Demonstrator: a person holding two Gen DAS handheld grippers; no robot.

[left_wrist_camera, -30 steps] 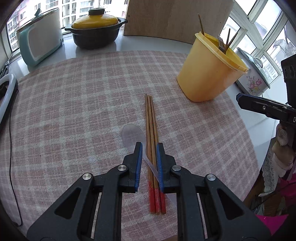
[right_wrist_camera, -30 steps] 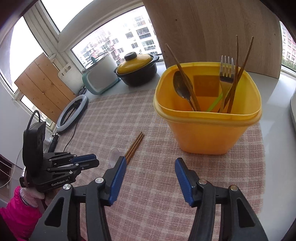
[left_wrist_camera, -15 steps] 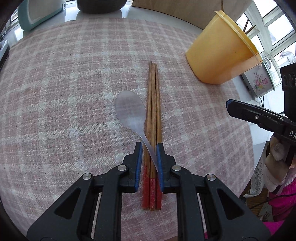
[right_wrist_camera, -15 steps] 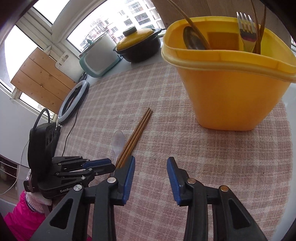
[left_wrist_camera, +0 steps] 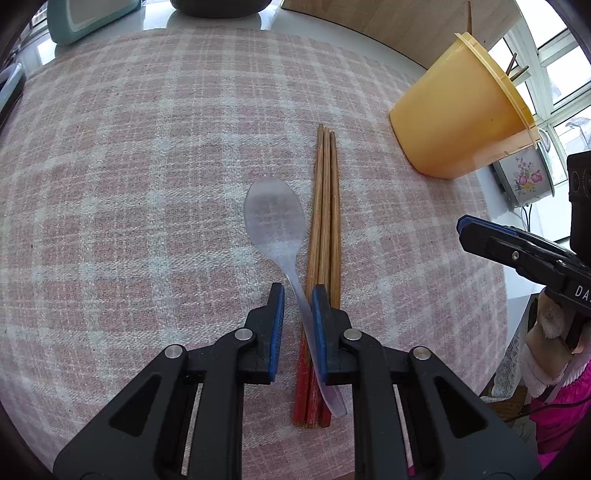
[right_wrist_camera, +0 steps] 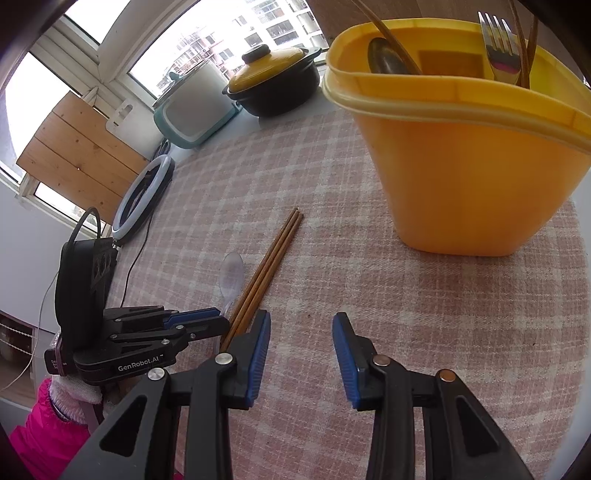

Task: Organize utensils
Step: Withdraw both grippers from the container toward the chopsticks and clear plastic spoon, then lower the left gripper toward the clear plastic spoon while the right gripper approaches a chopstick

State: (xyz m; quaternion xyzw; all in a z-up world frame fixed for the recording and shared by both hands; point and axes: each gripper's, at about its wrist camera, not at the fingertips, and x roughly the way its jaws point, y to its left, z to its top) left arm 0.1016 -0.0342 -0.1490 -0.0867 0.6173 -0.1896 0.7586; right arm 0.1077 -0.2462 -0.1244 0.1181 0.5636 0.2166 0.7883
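Note:
My left gripper (left_wrist_camera: 297,291) is shut on the handle of a clear plastic spoon (left_wrist_camera: 275,218), whose bowl points away over the checked cloth. Three wooden chopsticks (left_wrist_camera: 325,229) with red ends lie side by side just right of the spoon. The yellow utensil tub (right_wrist_camera: 469,147) stands at the far right and holds a metal spoon (right_wrist_camera: 388,59), a fork (right_wrist_camera: 500,48) and chopsticks. My right gripper (right_wrist_camera: 301,325) is open and empty, low over the cloth near the chopsticks' (right_wrist_camera: 266,269) red ends. The left gripper (right_wrist_camera: 199,319) and spoon (right_wrist_camera: 231,275) also show in the right wrist view.
A black pot with a yellow lid (right_wrist_camera: 273,81) and a teal-and-white appliance (right_wrist_camera: 195,107) stand at the back. A ring light (right_wrist_camera: 142,195) with its cable lies at the cloth's left edge. A wooden board (left_wrist_camera: 388,29) leans behind the tub (left_wrist_camera: 458,122). A floral pot (left_wrist_camera: 524,181) stands beyond the tub.
The left gripper has tipped downward and come closer to the cloth with the spoon in it. The right gripper has dropped lower and moved toward the chopsticks, its jaws somewhat narrower.

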